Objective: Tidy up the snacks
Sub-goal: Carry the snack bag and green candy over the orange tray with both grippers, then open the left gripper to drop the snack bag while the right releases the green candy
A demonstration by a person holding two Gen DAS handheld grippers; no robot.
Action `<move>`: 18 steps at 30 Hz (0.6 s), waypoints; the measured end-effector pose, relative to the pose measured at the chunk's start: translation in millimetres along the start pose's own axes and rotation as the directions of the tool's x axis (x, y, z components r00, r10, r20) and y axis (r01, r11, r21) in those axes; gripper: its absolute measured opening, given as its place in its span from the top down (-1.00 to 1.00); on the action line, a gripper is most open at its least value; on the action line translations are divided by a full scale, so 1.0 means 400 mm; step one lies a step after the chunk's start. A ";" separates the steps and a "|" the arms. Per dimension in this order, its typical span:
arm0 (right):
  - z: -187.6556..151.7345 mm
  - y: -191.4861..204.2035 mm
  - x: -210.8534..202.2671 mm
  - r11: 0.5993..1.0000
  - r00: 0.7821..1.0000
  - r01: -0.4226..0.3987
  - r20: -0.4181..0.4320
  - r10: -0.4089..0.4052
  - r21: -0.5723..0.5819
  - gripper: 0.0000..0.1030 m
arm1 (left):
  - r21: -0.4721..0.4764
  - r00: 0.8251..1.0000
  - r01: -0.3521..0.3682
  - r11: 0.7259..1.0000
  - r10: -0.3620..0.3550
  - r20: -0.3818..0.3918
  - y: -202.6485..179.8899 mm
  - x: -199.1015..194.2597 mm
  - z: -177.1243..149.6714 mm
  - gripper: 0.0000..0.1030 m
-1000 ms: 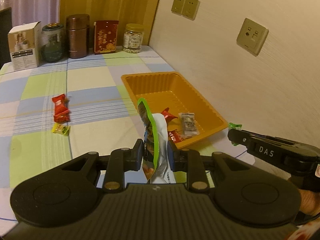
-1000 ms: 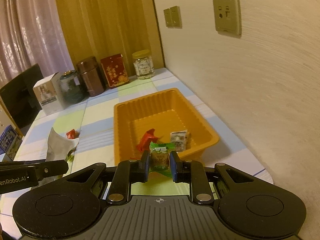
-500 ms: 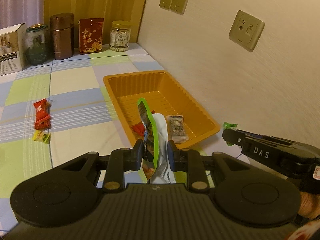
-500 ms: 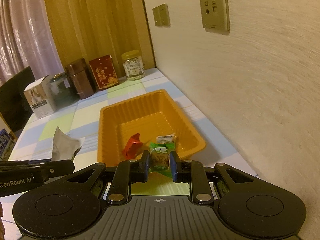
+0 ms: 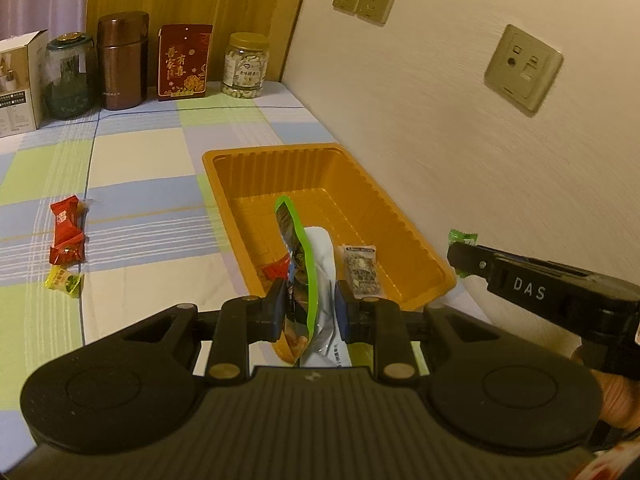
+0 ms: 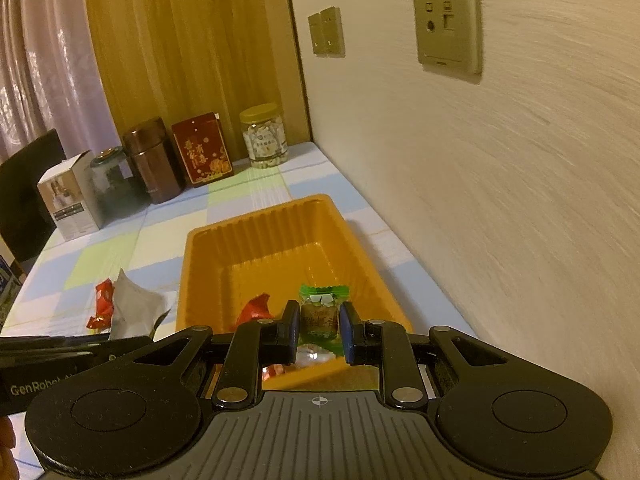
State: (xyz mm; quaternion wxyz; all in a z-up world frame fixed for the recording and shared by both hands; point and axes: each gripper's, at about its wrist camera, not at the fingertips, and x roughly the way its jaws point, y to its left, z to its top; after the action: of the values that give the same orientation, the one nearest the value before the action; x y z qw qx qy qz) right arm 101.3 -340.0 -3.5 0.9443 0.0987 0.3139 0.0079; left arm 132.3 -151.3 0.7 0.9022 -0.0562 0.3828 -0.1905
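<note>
Left gripper [image 5: 309, 312] pinches green-edged pouch [image 5: 306, 276]; right gripper [image 6: 319, 330] pinches green candy [image 6: 321, 312]; orange tray [image 6: 256, 236] at 12 o'clock.

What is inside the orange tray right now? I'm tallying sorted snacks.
The orange tray holds a red candy and a grey-white packet. The bag in the left gripper hides part of the floor, so more may lie there.

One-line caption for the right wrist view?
Right gripper holds a green-wrapped candy above the orange tray.
</note>
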 end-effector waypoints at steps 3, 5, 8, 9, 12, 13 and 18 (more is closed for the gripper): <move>0.012 0.003 0.021 1.000 1.000 -0.004 -0.002 0.004 -0.009 0.58 | -0.004 1.000 0.002 1.000 -0.002 -0.001 0.002 0.021 0.013 0.56; 0.019 0.004 0.036 1.000 1.000 -0.007 -0.005 0.007 -0.015 0.58 | -0.006 1.000 0.003 1.000 -0.003 -0.002 0.001 0.035 0.022 0.56; 0.028 0.005 0.056 1.000 1.000 0.000 0.001 0.000 -0.018 0.58 | -0.010 1.000 0.006 1.000 -0.006 -0.001 0.001 0.056 0.034 0.56; 0.032 0.004 0.065 1.000 1.000 0.000 0.000 0.000 -0.021 0.58 | -0.010 1.000 0.006 1.000 -0.006 -0.002 0.000 0.062 0.036 0.56; 0.039 0.000 0.083 1.000 1.000 0.000 -0.004 0.000 -0.024 0.58 | -0.011 1.000 0.005 1.000 -0.005 -0.007 0.002 0.082 0.042 0.56; 0.042 0.000 0.089 1.000 1.000 0.001 -0.005 -0.001 -0.026 0.58 | -0.011 1.000 0.005 1.000 -0.005 -0.008 0.004 0.088 0.044 0.56; 0.051 -0.009 0.116 1.000 1.000 0.004 -0.011 -0.005 -0.029 0.58 | -0.020 1.000 -0.002 1.000 0.001 -0.014 0.016 0.119 0.052 0.56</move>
State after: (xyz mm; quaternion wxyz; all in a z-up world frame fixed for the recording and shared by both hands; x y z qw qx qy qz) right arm 150.5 -343.7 -15.6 0.9438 0.0841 0.3193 0.0108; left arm 179.4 -164.7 -18.3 0.8990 -0.0638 0.3912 -0.1863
